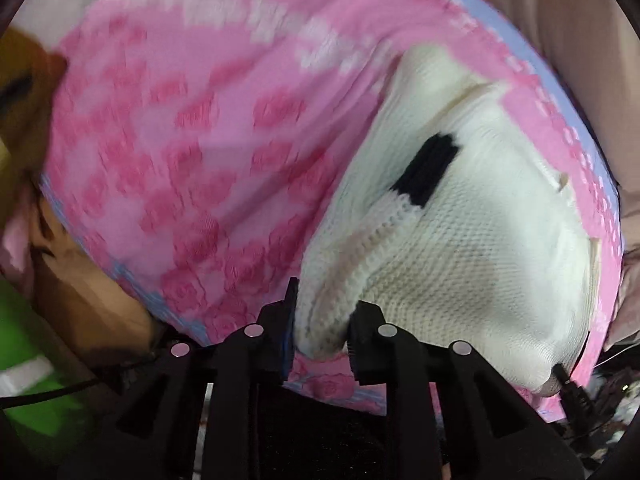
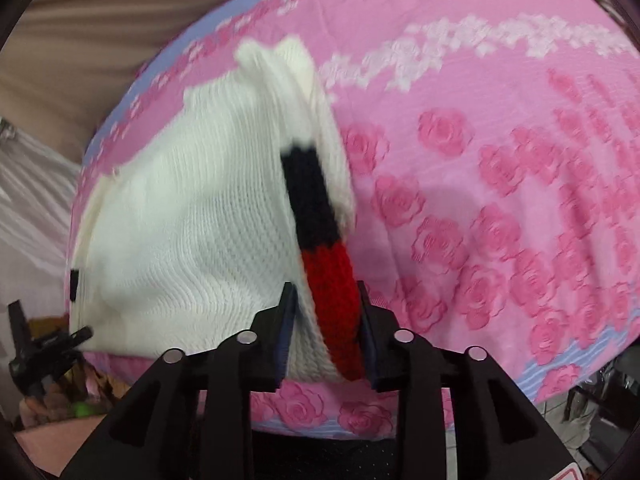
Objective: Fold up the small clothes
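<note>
A small white knit garment with a black patch lies on a pink rose-patterned cloth. My left gripper is shut on a bunched white edge of it. In the right wrist view the same garment shows a black and red band along its right edge. My right gripper is shut on that red band and the white knit beside it. The other gripper's fingertip shows at the garment's far corner in each view, low right in the left wrist view and low left in the right wrist view.
The pink cloth has a pale blue border and covers a rounded surface. Beige fabric lies behind it. A green item and brown clutter sit at the left.
</note>
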Tool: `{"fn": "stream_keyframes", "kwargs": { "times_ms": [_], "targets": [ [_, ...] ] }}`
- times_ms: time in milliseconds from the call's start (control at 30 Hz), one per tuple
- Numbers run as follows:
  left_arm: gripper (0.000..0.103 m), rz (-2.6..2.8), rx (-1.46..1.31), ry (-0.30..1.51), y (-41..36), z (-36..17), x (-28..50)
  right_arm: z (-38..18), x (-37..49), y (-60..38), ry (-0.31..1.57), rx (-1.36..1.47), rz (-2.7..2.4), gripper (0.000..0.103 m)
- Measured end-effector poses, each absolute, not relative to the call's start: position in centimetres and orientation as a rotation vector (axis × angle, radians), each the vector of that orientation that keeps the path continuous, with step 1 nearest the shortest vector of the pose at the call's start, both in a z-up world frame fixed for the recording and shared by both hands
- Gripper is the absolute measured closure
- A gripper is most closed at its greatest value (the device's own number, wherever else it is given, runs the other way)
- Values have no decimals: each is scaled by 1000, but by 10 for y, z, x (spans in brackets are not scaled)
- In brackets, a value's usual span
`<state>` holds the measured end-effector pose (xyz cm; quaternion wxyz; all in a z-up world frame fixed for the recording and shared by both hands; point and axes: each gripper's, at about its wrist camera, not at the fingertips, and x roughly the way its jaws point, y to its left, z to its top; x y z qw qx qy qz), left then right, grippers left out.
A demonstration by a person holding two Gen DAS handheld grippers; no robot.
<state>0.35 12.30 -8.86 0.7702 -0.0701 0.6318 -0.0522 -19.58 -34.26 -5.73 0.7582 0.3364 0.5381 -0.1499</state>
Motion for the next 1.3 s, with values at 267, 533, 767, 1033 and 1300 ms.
{"fn": "stream_keyframes", "kwargs": {
  "times_ms": [267, 533, 767, 1033, 1300],
  "targets": [
    [64, -197, -70, 1148, 63, -41, 58, -23, -143, -366, 986, 650, -300, 72],
    [63, -107, 62, 1173, 28, -107, 100, -67, -76, -362, 1102, 527, -299, 103],
    [50, -119, -151, 1181, 81, -74, 82, -12, -78, -315, 1063, 505, -175, 93],
    [45, -79, -198, 1299, 99, -114, 73, -30, -25, -198, 1197, 325, 66, 93],
    [40, -98, -202, 1323, 96, -125, 85, -64, -6, -178, 1314, 232, 53, 95]
  ]
}}
